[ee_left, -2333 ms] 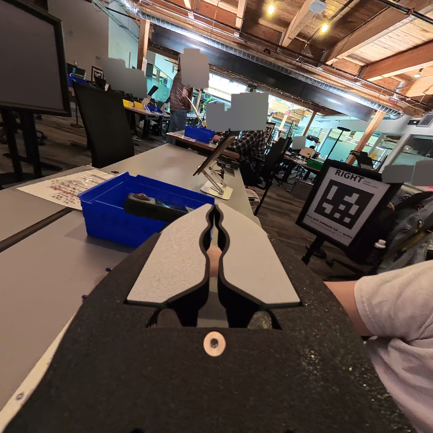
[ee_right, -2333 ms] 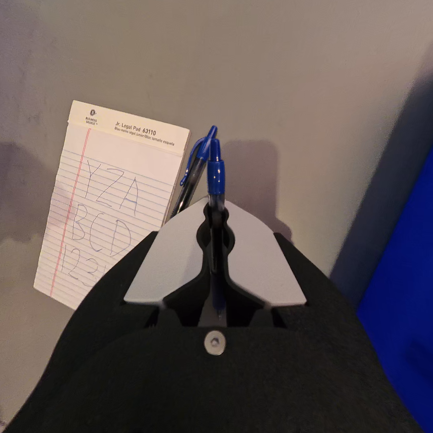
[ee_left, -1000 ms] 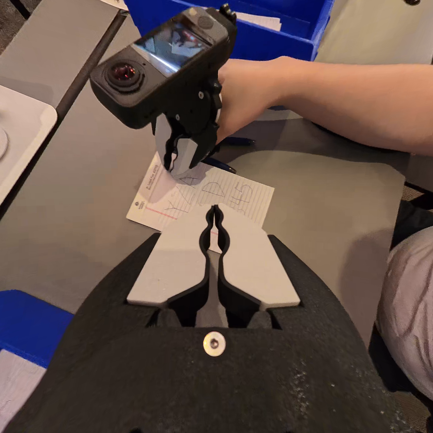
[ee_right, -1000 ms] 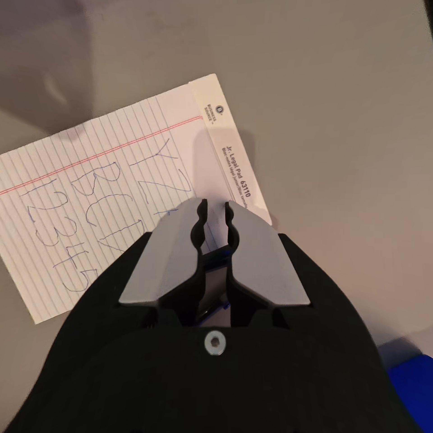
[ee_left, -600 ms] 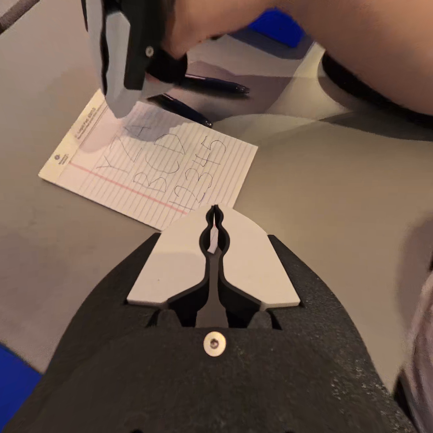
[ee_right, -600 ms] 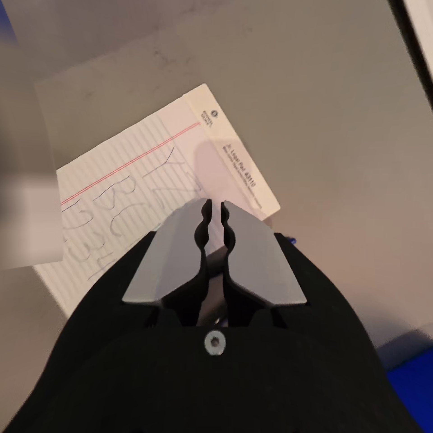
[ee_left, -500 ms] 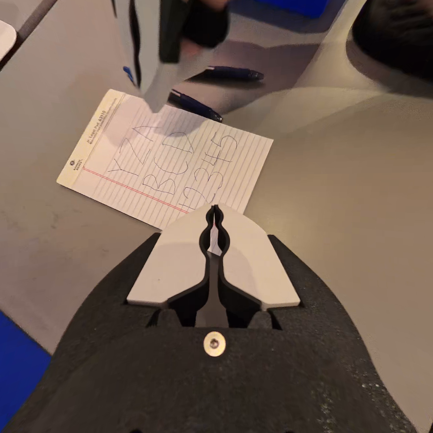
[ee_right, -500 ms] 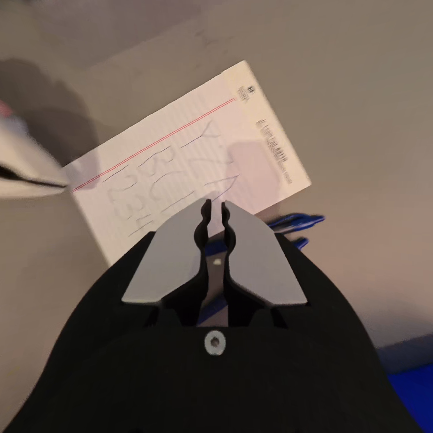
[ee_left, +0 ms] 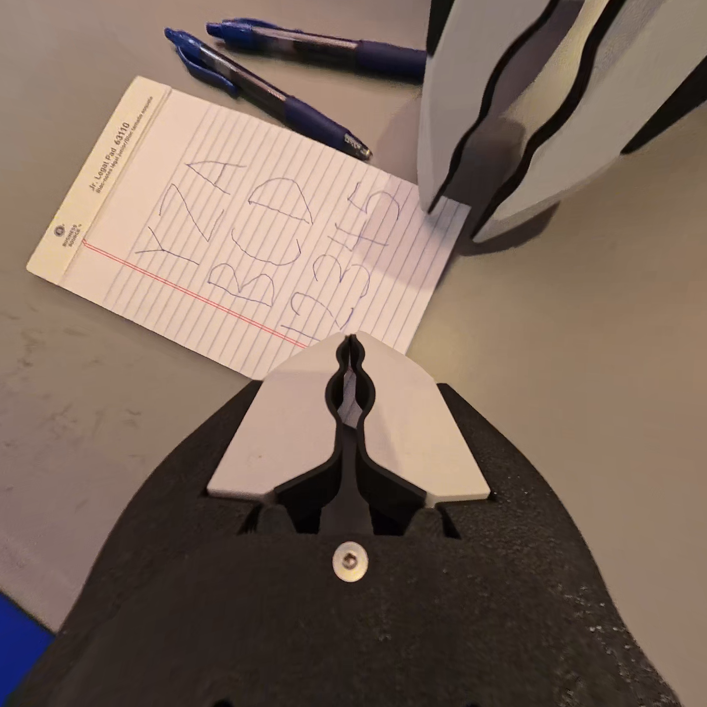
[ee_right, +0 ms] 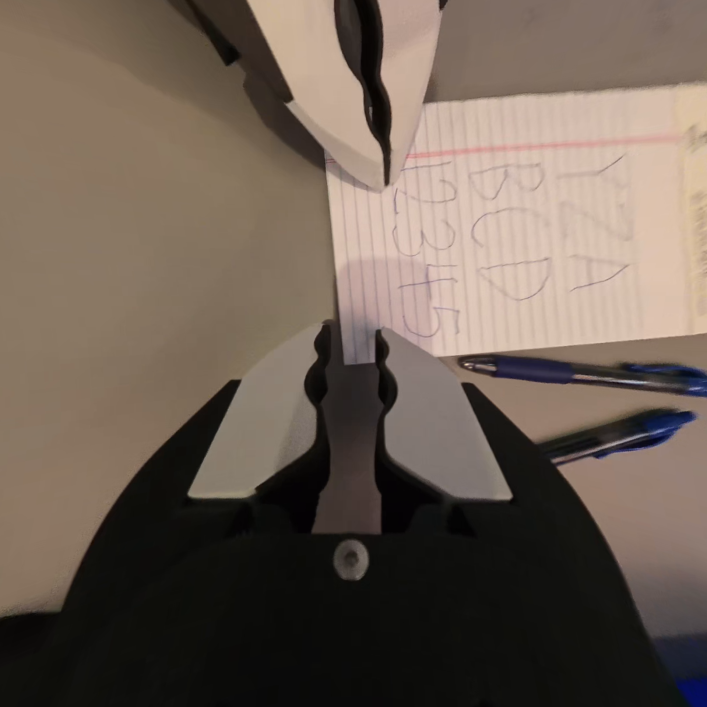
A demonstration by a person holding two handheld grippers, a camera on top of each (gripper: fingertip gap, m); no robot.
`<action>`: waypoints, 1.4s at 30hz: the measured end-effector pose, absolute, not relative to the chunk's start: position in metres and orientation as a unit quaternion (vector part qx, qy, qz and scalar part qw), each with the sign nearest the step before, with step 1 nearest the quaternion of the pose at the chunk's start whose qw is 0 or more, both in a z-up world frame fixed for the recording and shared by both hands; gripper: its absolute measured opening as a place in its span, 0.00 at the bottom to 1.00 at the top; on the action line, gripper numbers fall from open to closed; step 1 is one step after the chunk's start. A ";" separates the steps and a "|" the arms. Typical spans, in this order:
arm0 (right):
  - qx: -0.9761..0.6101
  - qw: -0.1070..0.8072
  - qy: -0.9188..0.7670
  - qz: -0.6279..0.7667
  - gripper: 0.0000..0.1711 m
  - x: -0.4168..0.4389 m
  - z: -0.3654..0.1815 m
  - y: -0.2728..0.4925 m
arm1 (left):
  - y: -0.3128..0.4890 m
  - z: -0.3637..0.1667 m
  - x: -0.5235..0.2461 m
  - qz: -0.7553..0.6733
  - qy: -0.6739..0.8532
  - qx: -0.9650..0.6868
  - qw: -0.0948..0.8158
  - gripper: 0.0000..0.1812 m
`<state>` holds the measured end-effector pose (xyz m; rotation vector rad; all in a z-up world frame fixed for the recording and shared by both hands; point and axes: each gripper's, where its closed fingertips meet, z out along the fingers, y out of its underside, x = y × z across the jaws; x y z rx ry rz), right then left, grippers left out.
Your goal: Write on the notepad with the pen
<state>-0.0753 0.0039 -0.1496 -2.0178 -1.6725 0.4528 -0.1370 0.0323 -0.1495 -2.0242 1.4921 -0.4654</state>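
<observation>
Writing step judged done: pad (ee_left: 245,245) bears blue marks. Left tongs (ee_left: 351,338) closed, empty, at its near edge. Right tongs (ee_right: 352,333) slightly parted, empty, over its corner; two pens (ee_right: 574,373) lie beside. Next: withdrawal.

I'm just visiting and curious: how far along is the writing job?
The writing looks done: the notepad carries three rows of blue handwriting. Both pens lie on the table beside it. Nothing is in hand: the right gripper is open and empty, the left gripper shut on nothing. Little seems left.

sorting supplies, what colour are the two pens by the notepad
Blue, both pens; clearest in the left wrist view.
</observation>
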 end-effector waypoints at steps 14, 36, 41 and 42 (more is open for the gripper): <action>-0.760 0.209 -0.579 0.206 0.15 -0.062 -0.156 0.001 | 0.012 -0.136 -0.147 -0.188 0.555 -0.759 0.284 0.00; -0.747 0.224 -0.568 0.263 0.15 -0.075 -0.153 0.000 | 0.018 -0.149 -0.122 -0.240 0.567 -0.730 0.298 0.10; -0.743 0.233 -0.569 0.263 0.15 -0.076 -0.149 0.001 | 0.018 -0.149 -0.123 -0.240 0.570 -0.728 0.296 0.10; -0.743 0.235 -0.568 0.266 0.15 -0.076 -0.148 0.001 | 0.018 -0.149 -0.123 -0.240 0.570 -0.728 0.296 0.09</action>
